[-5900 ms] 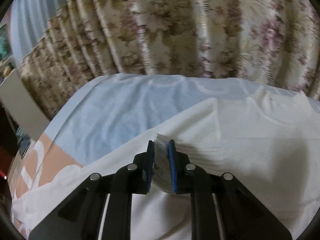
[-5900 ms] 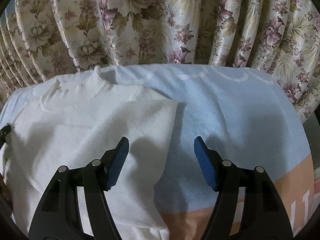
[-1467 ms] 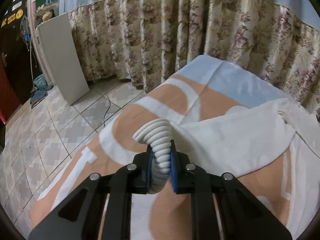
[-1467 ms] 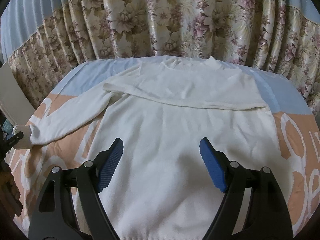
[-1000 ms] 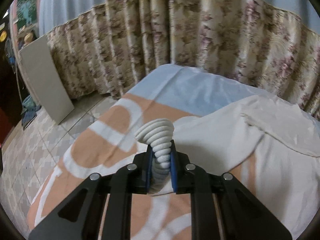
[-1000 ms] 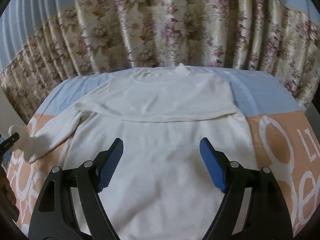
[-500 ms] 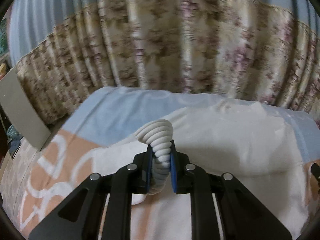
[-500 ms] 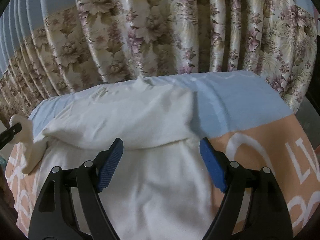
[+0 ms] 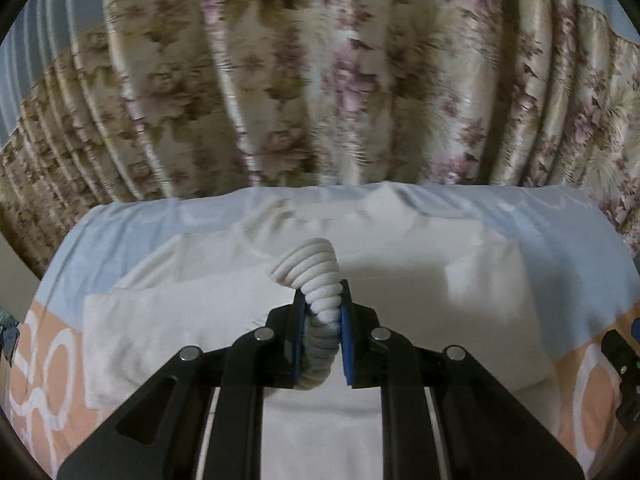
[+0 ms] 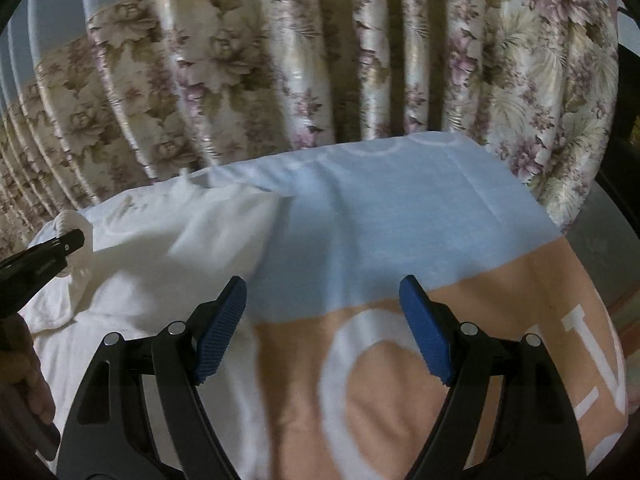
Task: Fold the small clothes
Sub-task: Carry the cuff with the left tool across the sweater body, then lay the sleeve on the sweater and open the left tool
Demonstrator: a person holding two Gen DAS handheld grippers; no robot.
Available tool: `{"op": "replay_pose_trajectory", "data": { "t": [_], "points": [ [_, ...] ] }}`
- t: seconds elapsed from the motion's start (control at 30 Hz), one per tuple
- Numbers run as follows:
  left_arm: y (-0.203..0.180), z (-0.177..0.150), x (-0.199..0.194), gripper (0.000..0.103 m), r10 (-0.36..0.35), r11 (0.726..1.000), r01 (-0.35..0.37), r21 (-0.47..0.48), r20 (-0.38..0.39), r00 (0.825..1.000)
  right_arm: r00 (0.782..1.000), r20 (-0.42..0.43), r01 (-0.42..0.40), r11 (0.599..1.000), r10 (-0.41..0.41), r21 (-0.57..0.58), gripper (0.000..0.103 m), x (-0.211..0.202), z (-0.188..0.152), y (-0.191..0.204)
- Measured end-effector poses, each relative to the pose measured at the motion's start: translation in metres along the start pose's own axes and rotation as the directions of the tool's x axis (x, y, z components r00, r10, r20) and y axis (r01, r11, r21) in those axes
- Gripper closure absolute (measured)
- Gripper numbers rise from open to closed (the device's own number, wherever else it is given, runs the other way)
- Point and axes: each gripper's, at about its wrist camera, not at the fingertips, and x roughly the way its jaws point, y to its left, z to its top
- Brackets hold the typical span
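Jaws of our left gripper (image 9: 322, 312) pinch the ribbed white sweater cuff (image 9: 314, 272) above the white knit sweater (image 9: 224, 320) on the blue-and-peach blanket (image 10: 400, 220); our right gripper (image 10: 322, 328) hovers agape, empty, beside that sweater.

- The blanket (image 10: 400, 216) bears large white letters on its orange band; in the right wrist view a round "O" shape (image 10: 372, 360) and angular strokes at the right edge (image 10: 596, 364) show, too cropped to read as a word.
- In the left wrist view only white loops (image 9: 44, 380) show, unreadable.
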Motion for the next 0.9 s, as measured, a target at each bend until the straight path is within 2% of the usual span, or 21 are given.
{"op": "replay_pose_trajectory", "data": {
  "t": [0.17,0.5,0.57,0.6,0.63,0.7,0.9],
  "points": [
    [-0.035,-0.001,0.019,0.088,-0.023,0.999,0.024,0.028,-0.022,0.999,1.0,-0.008,0.011,1.0,-0.011,0.007,0.024,0.011,0.005,-0.019],
    [-0.068,-0.012,0.039,0.086,-0.06,0.997,0.064,0.052,-0.065,0.996,1.0,-0.013,0.027,1.0,-0.027,-0.009,0.023,0.028,0.01,-0.035],
    [-0.065,-0.013,0.039,0.08,-0.077,0.996,0.08,0.034,-0.082,0.994,0.999,-0.018,0.029,1.0,-0.029,-0.012,0.023,0.029,0.01,-0.035],
    [-0.062,-0.013,0.037,0.072,-0.091,0.996,0.093,0.018,-0.085,0.992,0.999,-0.019,0.029,0.999,-0.03,-0.012,0.023,0.029,0.011,-0.035],
    [-0.057,-0.012,0.031,0.055,-0.101,0.995,0.102,0.002,-0.08,0.992,0.999,-0.016,0.028,1.0,-0.029,-0.013,0.023,0.029,0.011,-0.035],
    [-0.046,-0.011,0.017,0.034,-0.097,0.995,0.096,-0.019,-0.046,0.994,1.0,-0.011,0.028,0.999,-0.028,-0.02,0.023,0.029,0.013,-0.033],
    [0.014,-0.004,-0.016,0.029,-0.102,0.991,0.104,-0.085,0.017,0.995,1.0,0.005,0.008,0.999,-0.008,-0.039,0.023,0.023,0.027,-0.009]
  ]
}}
